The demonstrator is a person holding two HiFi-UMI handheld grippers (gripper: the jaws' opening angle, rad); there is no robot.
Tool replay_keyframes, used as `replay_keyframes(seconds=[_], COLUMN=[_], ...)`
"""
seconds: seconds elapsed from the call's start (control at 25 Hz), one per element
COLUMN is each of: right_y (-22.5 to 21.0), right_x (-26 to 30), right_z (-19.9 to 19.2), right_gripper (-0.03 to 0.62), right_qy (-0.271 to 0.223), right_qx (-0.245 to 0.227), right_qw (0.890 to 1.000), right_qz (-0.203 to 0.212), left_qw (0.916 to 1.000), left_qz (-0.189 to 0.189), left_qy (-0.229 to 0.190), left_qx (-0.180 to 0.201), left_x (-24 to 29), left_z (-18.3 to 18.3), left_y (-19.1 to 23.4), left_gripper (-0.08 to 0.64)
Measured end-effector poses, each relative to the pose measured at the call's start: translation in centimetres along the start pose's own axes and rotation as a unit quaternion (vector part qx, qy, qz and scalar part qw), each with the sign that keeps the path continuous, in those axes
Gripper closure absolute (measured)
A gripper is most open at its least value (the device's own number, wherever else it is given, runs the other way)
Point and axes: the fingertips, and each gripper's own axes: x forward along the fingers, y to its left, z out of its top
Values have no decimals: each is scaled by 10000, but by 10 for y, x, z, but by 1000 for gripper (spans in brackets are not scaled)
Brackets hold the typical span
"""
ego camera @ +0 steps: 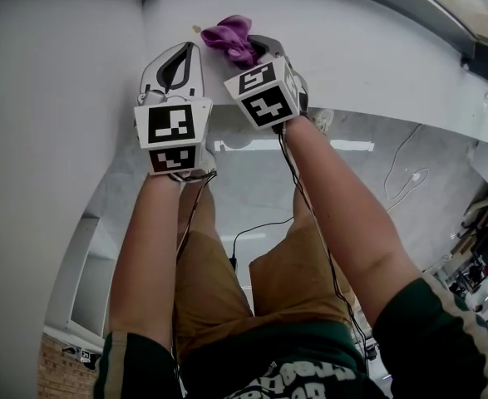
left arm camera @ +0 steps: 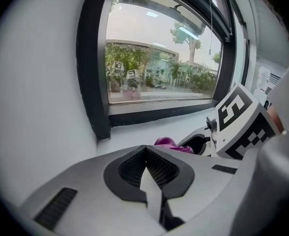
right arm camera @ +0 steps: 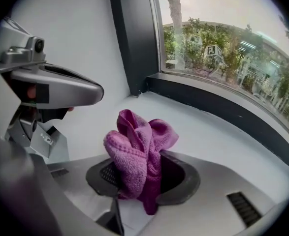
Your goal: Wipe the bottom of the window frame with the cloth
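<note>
A crumpled purple cloth [right arm camera: 137,149] sticks up from between the jaws of my right gripper [right arm camera: 144,177], which is shut on it. In the head view the cloth [ego camera: 229,36] hangs over the white sill [ego camera: 368,65], just ahead of the right gripper [ego camera: 256,50]. My left gripper [ego camera: 192,52] is close beside it on the left, shut with nothing held. The left gripper view shows its closed jaws [left arm camera: 146,168], with the cloth [left arm camera: 170,143] just beyond. The dark bottom bar of the window frame [right arm camera: 223,109] runs along the back of the sill, a short way beyond the cloth.
A dark upright frame post [right arm camera: 132,38] meets the bottom bar at the left corner, next to a white side wall [left arm camera: 41,97]. The sill's front edge [ego camera: 377,116] drops to a grey floor with cables [ego camera: 401,181]. The person's arms and legs fill the lower part of the head view.
</note>
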Motion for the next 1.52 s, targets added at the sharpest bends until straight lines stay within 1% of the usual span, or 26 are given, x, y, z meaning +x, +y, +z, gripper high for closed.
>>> replay_keyframes(seconds=[0.16, 0.32, 0.4, 0.52, 0.64, 0.72, 0.8, 0.92, 1.04, 1.16, 1.24, 1.32, 1.4, 1.52], right_y=[16, 36, 46, 58, 67, 70, 72, 72, 67, 57, 53, 48, 34, 8], right_x=[9, 19, 24, 30, 34, 36, 30, 0, -50, -112, -160, -207, -253, -322], right_z=[11, 22, 27, 34, 40, 43, 47, 64, 89, 108, 118, 129, 138, 146], right_gripper=[425, 425, 425, 425, 425, 425, 425, 425, 425, 425, 425, 425, 425, 425], right_qy=[-14, 17, 36, 63, 81, 97, 1, -470, -976, -1297, -1485, -1689, -1892, -2095], right_qx=[-160, -451, -471, -500, -586, -505, -234, 171, 354, 421, 286, 3, -237, -369], right_qw=[9996, 9974, 9960, 9939, 9923, 9921, 9915, 9864, 9796, 9755, 9727, 9695, 9666, 9650], right_qz=[217, 554, 757, 984, 1092, 1142, 1278, 1564, 1720, 1728, 1760, 1779, 1711, 1534], left_qw=[9994, 9972, 9960, 9949, 9952, 9953, 9955, 9962, 9972, 9982, 9982, 9977, 9966, 9933], left_qz=[293, 660, 767, 811, 705, 694, 698, 688, 628, 381, 190, 15, -157, -359], left_qy=[67, 170, 191, 195, 106, 97, 96, 45, -66, -260, -414, -610, -804, -1062], left_qx=[-161, -295, -413, -565, -673, -670, -630, -528, -401, -384, -398, -286, -104, 279], left_x=[-9, -20, -26, -32, -33, -35, -39, -52, -76, -107, -129, -147, -162, -189], left_z=[-6, -15, -20, -26, -26, -25, -23, -10, 15, 57, 91, 129, 166, 218], left_y=[9, 18, 22, 25, 25, 25, 24, 17, 7, -15, -35, -57, -83, -126], left_gripper=[554, 555, 555, 555, 555, 555, 554, 555, 555, 555, 555, 554, 554, 555])
